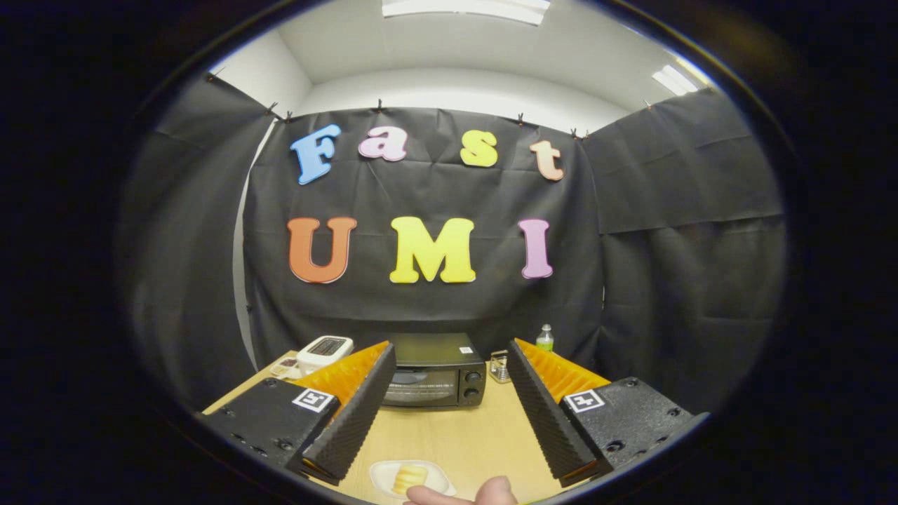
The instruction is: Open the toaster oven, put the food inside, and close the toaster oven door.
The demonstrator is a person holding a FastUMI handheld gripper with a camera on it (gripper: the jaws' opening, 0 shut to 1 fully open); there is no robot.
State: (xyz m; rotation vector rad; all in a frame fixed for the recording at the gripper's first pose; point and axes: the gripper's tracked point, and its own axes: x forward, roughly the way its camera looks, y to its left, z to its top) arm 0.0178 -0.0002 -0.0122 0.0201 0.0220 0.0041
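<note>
A black toaster oven [435,372] stands at the back of the wooden table [463,435], its glass door closed and two knobs on its right side. It lies beyond my fingers, seen through the gap between them. A small white plate [382,480] with a piece of yellow food [409,478] rests on the table close below, between the fingers. My gripper [449,365] is open, its fingers spread wide with nothing between them, well short of the oven.
A white toaster [324,352] and a small dish [284,367] sit left of the oven. A small metal-and-glass object [499,367] and a green-capped bottle [545,338] stand to its right. A person's fingertips [463,494] show beside the plate.
</note>
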